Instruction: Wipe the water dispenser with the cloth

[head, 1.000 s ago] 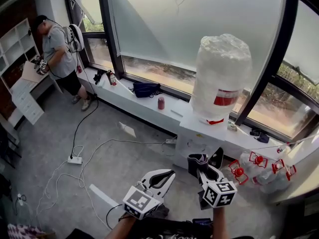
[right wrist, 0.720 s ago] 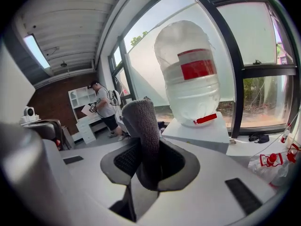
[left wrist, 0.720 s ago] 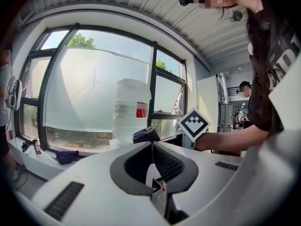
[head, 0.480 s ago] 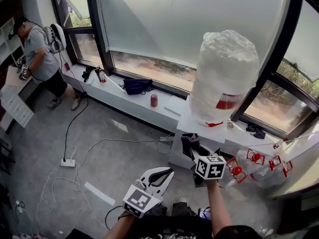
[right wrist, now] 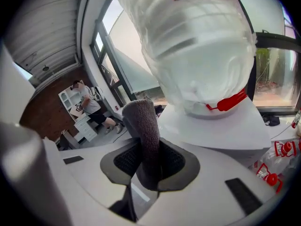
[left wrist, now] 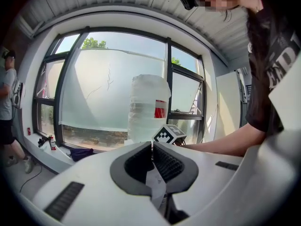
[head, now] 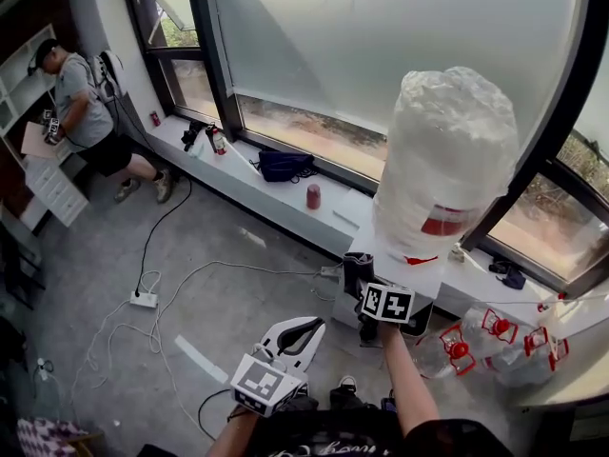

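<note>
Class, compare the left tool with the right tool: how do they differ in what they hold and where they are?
The right tool is shut on a grey cloth; the left tool is shut with nothing between its jaws. The right tool is raised close to the water dispenser; the left tool hangs lower and farther from it. Both are white, two-jawed, and have their jaws together.

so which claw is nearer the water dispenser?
Right. The right claw, shut on the cloth, is by the water dispenser's top edge; the left claw is lower, away from it.
</note>
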{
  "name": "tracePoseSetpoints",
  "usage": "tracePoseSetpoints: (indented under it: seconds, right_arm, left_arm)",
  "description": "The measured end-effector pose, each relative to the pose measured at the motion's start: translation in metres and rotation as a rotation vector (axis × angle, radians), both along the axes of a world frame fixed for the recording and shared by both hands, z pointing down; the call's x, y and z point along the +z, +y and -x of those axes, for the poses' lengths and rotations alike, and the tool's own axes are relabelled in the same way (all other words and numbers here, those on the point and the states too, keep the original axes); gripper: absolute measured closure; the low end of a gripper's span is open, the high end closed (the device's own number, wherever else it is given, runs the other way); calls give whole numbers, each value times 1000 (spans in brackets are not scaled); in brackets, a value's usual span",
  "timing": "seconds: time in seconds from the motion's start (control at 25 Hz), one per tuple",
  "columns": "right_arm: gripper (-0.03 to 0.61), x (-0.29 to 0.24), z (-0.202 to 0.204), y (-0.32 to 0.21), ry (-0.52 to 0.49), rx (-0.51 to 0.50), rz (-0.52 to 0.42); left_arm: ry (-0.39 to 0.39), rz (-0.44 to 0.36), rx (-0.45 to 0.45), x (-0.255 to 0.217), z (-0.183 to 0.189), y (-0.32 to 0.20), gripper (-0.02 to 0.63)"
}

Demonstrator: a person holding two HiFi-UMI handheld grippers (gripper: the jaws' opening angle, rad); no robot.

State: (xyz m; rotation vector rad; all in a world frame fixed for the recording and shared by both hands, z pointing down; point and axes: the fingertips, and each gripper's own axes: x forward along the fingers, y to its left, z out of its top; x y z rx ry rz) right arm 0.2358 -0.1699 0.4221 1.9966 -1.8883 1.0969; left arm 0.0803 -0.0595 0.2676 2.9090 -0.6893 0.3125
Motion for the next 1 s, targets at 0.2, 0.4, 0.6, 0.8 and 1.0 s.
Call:
tracePoseSetpoints:
  seconds: [0.2, 0.4, 0.6, 0.8, 1.0]
  right_arm:
    - [472, 22, -24, -13, -69, 74, 42]
    - [472, 35, -56, 2, -135, 154, 59]
    - [471, 33, -90, 34, -167, 198, 27]
    - [471, 37, -135, 77, -172, 249, 27]
    - [469, 39, -176, 114, -164, 288, 27]
  left_arm:
    - [-33, 3, -90, 6, 4, -11, 594]
    - [-43, 16, -121, 9, 1, -13, 594]
    - [-49, 18, -84, 12, -22, -9, 594]
    - [-37, 17, -14, 13, -59, 3, 594]
    - [-32, 16, 31, 13, -87, 13, 594]
